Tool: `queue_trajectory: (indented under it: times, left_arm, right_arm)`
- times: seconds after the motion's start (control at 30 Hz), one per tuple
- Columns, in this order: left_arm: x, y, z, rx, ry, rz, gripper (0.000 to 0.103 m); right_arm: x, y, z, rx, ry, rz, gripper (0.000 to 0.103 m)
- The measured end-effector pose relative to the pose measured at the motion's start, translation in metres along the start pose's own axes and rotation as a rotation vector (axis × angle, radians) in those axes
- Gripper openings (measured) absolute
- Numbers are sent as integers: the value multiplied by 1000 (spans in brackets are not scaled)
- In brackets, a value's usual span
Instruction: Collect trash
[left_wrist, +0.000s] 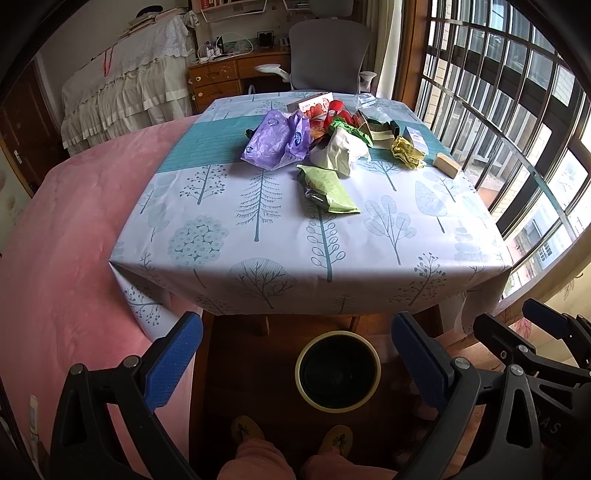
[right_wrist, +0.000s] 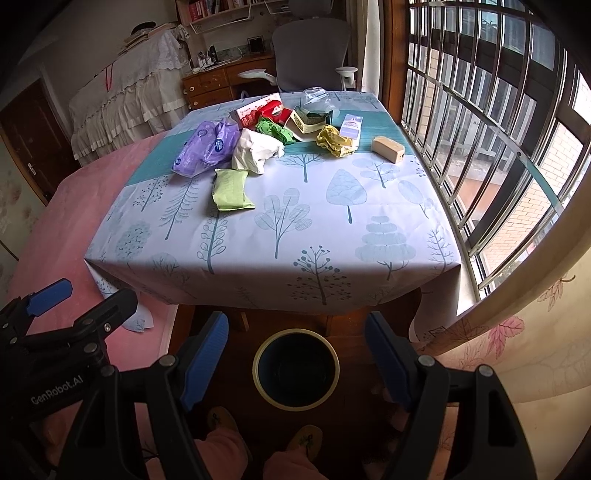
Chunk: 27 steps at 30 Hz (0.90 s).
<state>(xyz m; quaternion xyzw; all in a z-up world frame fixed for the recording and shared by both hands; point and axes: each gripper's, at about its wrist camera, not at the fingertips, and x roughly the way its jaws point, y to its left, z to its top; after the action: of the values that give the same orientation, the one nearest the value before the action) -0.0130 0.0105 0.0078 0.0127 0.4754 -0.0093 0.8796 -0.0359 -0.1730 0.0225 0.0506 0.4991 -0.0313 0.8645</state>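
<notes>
A pile of trash lies on the far half of the table (left_wrist: 280, 258): a purple plastic bag (left_wrist: 275, 142), a white crumpled wrapper (left_wrist: 338, 149), a green packet (left_wrist: 327, 190), a yellow crumpled wrapper (left_wrist: 406, 151), a tan block (left_wrist: 447, 165) and a red and white box (left_wrist: 312, 104). The same trash shows in the right wrist view: purple bag (right_wrist: 207, 147), green packet (right_wrist: 231, 190), tan block (right_wrist: 388, 148). A round bin (left_wrist: 338, 371) (right_wrist: 295, 369) stands on the floor below the table's near edge. My left gripper (left_wrist: 297, 354) and right gripper (right_wrist: 297, 354) are open and empty, held above the bin.
A pink bed (left_wrist: 66, 240) lies left of the table. A barred window (left_wrist: 517, 129) runs along the right. A grey chair (left_wrist: 327, 55) and wooden desk (left_wrist: 221, 77) stand behind the table. The person's slippered feet (left_wrist: 291, 435) are near the bin.
</notes>
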Motion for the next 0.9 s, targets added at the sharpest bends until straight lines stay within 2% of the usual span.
queue_trajectory:
  times: [0.57, 0.9]
  left_arm:
    - [-4, 6, -5, -13, 25, 10, 101]
    - [-6, 3, -3, -8, 14, 26, 101]
  right_arm:
    - [-2, 8, -4, -22, -2, 17, 75]
    - [-2, 9, -3, -27, -7, 16, 74]
